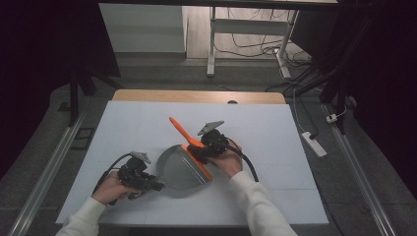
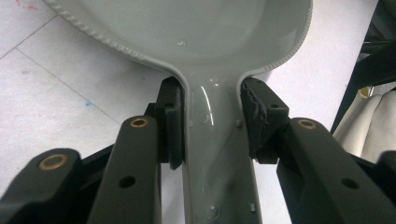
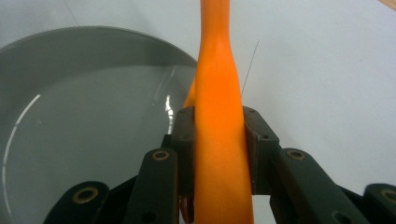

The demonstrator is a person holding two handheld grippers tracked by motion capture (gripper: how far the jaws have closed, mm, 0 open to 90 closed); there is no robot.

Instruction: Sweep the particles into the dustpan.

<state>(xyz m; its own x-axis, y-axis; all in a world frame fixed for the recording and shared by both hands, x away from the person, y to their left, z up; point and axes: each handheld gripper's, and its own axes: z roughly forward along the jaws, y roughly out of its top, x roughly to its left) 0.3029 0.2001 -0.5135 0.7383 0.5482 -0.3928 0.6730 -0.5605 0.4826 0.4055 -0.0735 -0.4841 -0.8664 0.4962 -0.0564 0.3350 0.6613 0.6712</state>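
A grey dustpan (image 1: 178, 169) lies on the white table top near the front middle. My left gripper (image 1: 156, 185) is shut on the dustpan's handle (image 2: 212, 135), pads pressed on both sides where the handle meets the pan (image 2: 196, 32). An orange brush (image 1: 193, 147) rests across the dustpan's right edge, its handle (image 1: 178, 127) pointing away to the back left. My right gripper (image 1: 197, 150) is shut on the orange brush handle (image 3: 219, 135), with the grey pan (image 3: 88, 121) lying to the left of it in the right gripper view.
The white table top (image 1: 275, 132) has a wooden strip (image 1: 196, 96) along its far edge. A power strip (image 1: 314, 143) lies on the floor to the right. Metal desk legs (image 1: 212, 44) and cables stand beyond the table.
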